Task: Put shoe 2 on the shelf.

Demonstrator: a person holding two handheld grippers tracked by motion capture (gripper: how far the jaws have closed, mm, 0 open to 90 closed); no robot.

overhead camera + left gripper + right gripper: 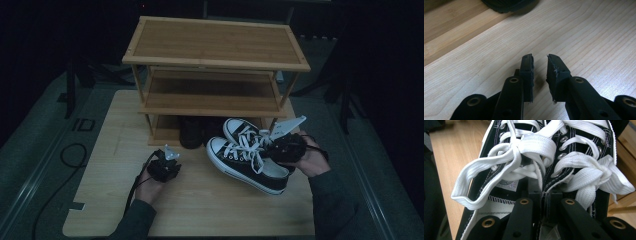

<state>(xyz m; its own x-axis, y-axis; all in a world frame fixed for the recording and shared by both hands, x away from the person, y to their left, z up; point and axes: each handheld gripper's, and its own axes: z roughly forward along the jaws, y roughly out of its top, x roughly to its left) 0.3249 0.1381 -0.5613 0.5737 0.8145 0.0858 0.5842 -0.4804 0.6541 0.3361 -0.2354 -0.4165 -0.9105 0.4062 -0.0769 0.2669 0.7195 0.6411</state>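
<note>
Sneakers (247, 155) — a black-and-white pair held side by side — sit at the right of the desk (195, 200), just in front of the wooden shoe rack (215, 70). Their long axis runs from the heels at the right hand toward the toes, which point left and slightly toward the rack's bottom shelf, where dark shoes (191, 132) already stand. Right gripper (543, 195) is clamped on the two adjoining inner collars. Left gripper (540, 71) rests farther off at the left — jaws slightly apart, holding nothing.
</note>
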